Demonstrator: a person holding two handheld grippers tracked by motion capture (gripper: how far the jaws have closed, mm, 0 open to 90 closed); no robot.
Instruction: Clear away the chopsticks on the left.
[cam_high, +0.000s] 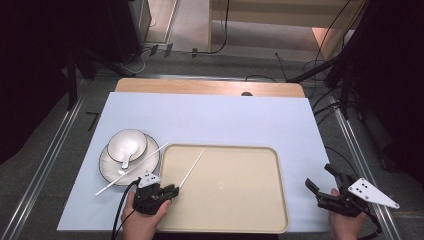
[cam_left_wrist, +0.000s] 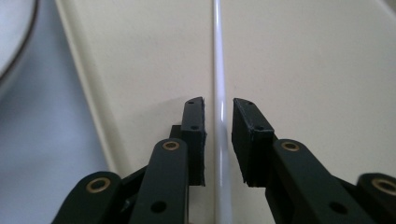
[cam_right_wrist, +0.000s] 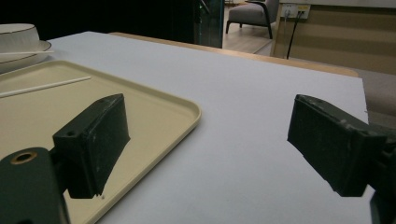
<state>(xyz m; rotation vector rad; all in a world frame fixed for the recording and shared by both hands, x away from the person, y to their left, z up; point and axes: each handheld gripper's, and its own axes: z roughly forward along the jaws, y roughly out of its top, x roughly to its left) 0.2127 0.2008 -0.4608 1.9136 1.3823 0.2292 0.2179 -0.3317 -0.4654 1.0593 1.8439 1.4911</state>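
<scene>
Chopsticks are the business of this moment at a counter (cam_high: 210, 115) covered in pale blue, where a person works with a claw in each hand. One white chopstick (cam_high: 192, 168) lies slantwise inside the beige tray (cam_high: 260, 220), near the tray's left rim, its near end running between the jaws of the left claw (cam_high: 170, 190). In the left gripper view that chopstick (cam_left_wrist: 218, 70) runs straight up the middle with a thin gap on either side: the pads (cam_left_wrist: 198, 140) stand narrowly parted and do not press on it, so the stick appears to rest on the tray floor rather than hang in a grip. The low, flat angle of the claw fits a piece being laid down lengthwise so it cannot roll.

Left of the tray, a second chopstick (cam_high: 131, 170) lies propped across a gold-rimmed plate (cam_high: 111, 172), one end on the blue cover, the other pointing at the tray's corner. A white bowl (cam_high: 127, 143) with a spoon (cam_high: 126, 159) in it sits on that plate. By the look of it, this stick is next to go into the tray beside its partner.

Right of the tray, just off its lower corner, the right claw (cam_high: 322, 187) waits over bare cover with its jaws wide apart and nothing between them, kept clear while the other hand works.
</scene>
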